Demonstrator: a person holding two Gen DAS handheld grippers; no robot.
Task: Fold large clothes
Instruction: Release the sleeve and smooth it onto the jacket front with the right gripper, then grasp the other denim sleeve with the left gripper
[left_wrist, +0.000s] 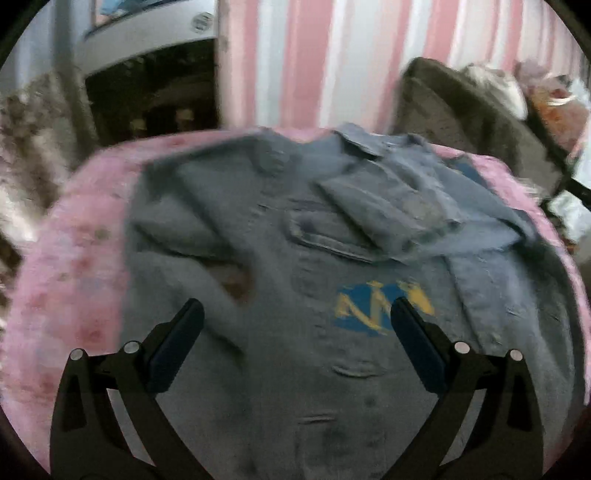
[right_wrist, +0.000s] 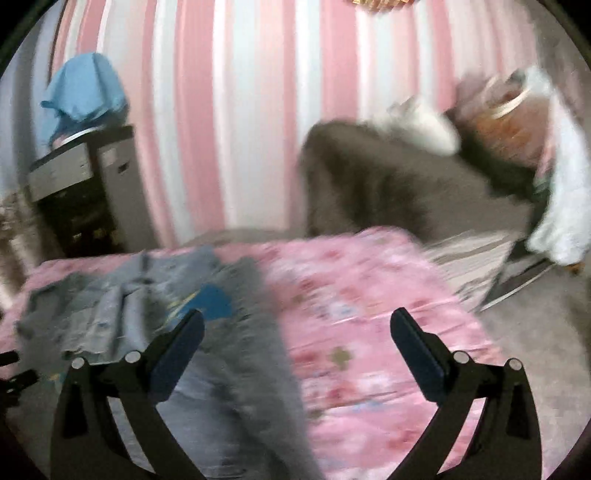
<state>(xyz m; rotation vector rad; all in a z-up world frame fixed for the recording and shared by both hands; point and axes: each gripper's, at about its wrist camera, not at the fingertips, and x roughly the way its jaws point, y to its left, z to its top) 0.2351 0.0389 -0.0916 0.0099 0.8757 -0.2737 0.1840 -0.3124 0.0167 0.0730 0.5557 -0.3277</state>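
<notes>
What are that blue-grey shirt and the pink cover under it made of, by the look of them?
The shirt looks like faded denim or heavy cotton: matte, washed blue-grey, with a stitched pocket flap and collar. The pink cover seems a thin printed sheet, perhaps cotton or polyester, with a floral pattern and slight sheen. Blur leaves both uncertain.

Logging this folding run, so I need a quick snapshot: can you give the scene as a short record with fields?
garment: denim shirt, spread flat, one sleeve folded across the chest
patch: blue and yellow
surface: pink floral cover
left gripper: jaws open, over the shirt, holding nothing
right gripper: jaws open, over the shirt's edge and the cover, holding nothing
image: blurred
</notes>
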